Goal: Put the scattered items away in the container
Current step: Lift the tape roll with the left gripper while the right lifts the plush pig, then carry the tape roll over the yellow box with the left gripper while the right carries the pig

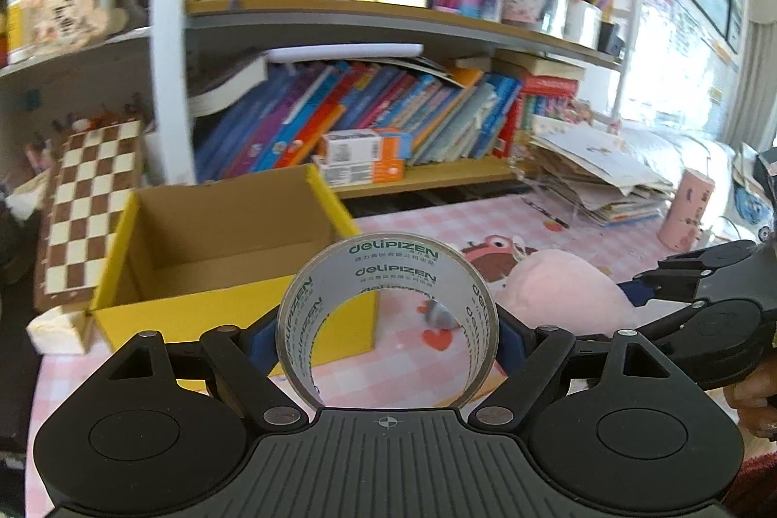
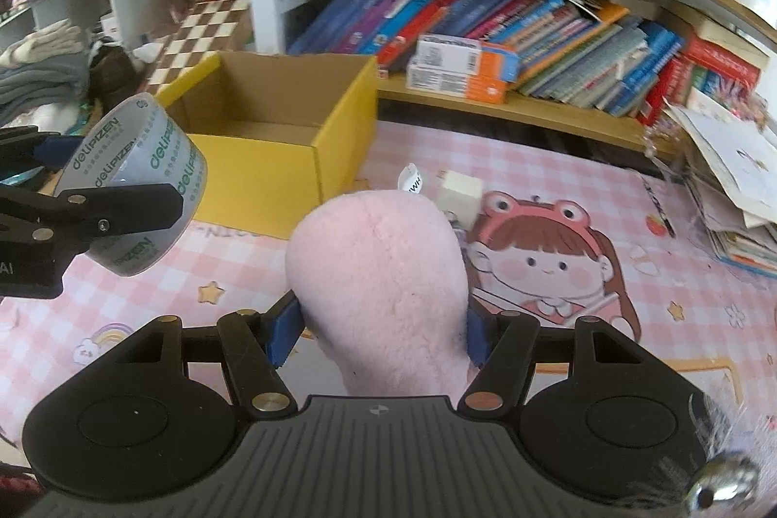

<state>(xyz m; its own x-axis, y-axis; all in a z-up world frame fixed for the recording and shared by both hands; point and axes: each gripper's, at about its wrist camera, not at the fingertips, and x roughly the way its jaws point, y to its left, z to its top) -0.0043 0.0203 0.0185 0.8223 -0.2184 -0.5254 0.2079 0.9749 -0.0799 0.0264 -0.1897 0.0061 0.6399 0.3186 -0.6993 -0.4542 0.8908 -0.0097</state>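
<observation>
Left claw (image 1: 388,338) gripped my clear printed tape roll (image 1: 388,314), off the surface; yellow cardboard box (image 1: 233,256) sat at eleven o'clock. Right claw (image 2: 381,336) clamped the pink fluffy plush (image 2: 376,275), box at eleven o'clock.

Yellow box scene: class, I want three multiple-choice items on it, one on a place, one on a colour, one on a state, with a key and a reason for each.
1. Where is the yellow box?
A. on the pink checked mat, in front of the bookshelf
B. on a shelf
C. on the chessboard

2. What colour is the plush toy?
A. blue
B. pink
C. green

3. What is the state of the roll of tape?
A. lying inside the box
B. flat on the mat
C. clamped by the left gripper

Key: 1 A, the box stands on the mat below the books. 2 B, its fur is pale pink between the right gripper fingers. 3 C, blue fingers press both its sides.
</observation>
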